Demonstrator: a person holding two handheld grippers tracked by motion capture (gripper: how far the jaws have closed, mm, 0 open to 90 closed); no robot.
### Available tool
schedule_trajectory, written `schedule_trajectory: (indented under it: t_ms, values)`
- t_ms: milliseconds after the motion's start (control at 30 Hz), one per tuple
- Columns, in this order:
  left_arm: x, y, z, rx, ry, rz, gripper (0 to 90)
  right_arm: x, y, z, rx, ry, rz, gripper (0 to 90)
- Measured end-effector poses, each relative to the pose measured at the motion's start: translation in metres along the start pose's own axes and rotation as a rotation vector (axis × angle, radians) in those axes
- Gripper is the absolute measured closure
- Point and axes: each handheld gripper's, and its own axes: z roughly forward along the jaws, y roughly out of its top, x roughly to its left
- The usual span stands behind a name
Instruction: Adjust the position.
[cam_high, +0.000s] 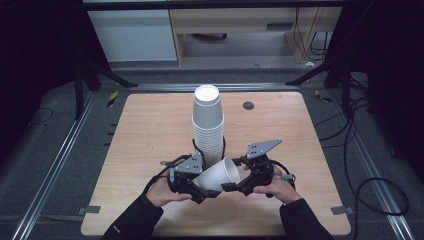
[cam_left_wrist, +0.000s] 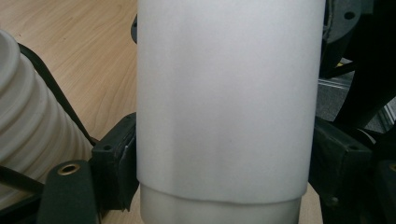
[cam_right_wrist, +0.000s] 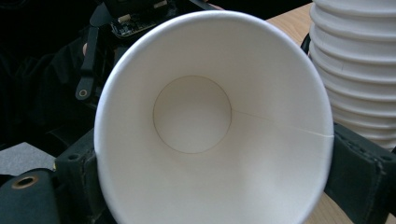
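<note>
Nearest, at the near middle of the table, one loose white paper cup (cam_high: 218, 174) lies tilted on its side between two hand-held grippers, its open mouth turned right and far. The left gripper (cam_high: 207, 192) has its jaws clamped on the cup's narrow bottom end; in the left gripper view the black pads (cam_left_wrist: 122, 161) press against the cup wall (cam_left_wrist: 229, 102) on both sides. The right gripper (cam_high: 231, 186) comes in from the right at the mouth; in the right gripper view the cup rim (cam_right_wrist: 212, 121) sits between its pads (cam_right_wrist: 362, 172), which touch the rim on either side. No earlier picture is at hand to compare. Two hands, each in a dark sleeve, hold the grippers: the left hand (cam_high: 161, 191) and the right hand (cam_high: 277, 188).

Just beyond, touching neither hand, stands one tall stack of white paper cups (cam_high: 208, 125), upside down, too many to count exactly.

The surface is one light wooden table (cam_high: 150, 130), with one small dark round disc (cam_high: 248, 105) near its far edge. Around it lie grey floor, metal rails and black cables; farther off stands pale furniture.
</note>
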Motion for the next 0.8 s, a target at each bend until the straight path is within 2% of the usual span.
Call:
schedule_trajectory:
  t_ms: [233,367,800]
  values:
    - [0.001,-0.001,-0.001,0.007,0.0,-0.01,20.8,0.0,0.0,0.0,0.001,-0.002,0.002,9.0]
    - [0.002,-0.004,0.0,0.011,0.01,-0.025,19.8,-0.001,0.002,-0.006,-0.016,-0.01,0.0,8.8]
    - [0.011,-0.015,-0.01,0.023,0.064,-0.079,20.3,0.0,0.011,-0.029,-0.067,-0.082,-0.015,8.8]
